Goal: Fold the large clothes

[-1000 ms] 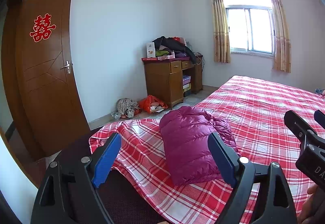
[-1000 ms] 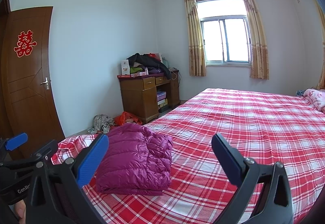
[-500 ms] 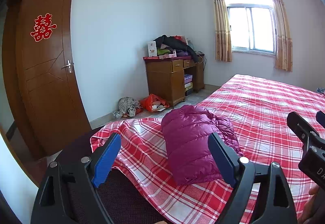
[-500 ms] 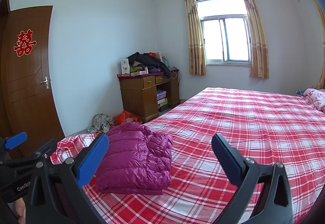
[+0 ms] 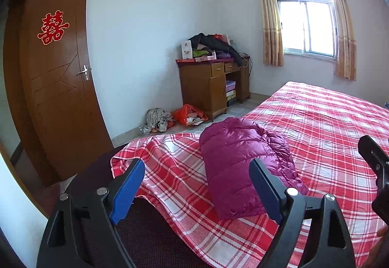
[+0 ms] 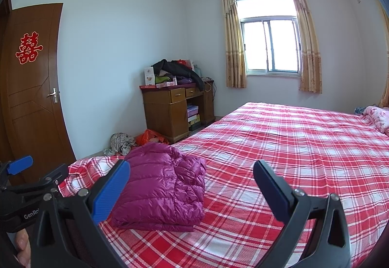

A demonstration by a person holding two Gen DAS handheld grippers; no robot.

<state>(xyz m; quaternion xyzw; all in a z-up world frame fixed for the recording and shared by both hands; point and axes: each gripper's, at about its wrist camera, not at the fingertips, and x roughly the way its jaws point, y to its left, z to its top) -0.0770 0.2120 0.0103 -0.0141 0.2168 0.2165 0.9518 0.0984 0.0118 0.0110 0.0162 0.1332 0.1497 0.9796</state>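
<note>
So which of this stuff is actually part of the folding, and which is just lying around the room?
Part of the job:
purple down jacket, folded on the checked bed
left gripper and right gripper, both open

Lying about:
desk clutter
orange bag
pink bedding

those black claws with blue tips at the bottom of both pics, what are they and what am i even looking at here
They are hand-held grippers, not a robot: a person holds one two-finger clamp in each hand, and each clamp carries a wide-angle camera looking forward along its fingers. So one picture comes from the left gripper and the other from the right gripper. The round bending of the room is only the lens.

Both grippers are open and hold nothing; they hang over the near end of the bed, which has a red plaid cover. On it, near the corner, lies a purple puffer jacket, already folded into a compact bundle. A pink item lies at the far end.

In the right view you also see the left gripper at the left edge. Behind are a wooden door, a cluttered desk and a window.
</note>
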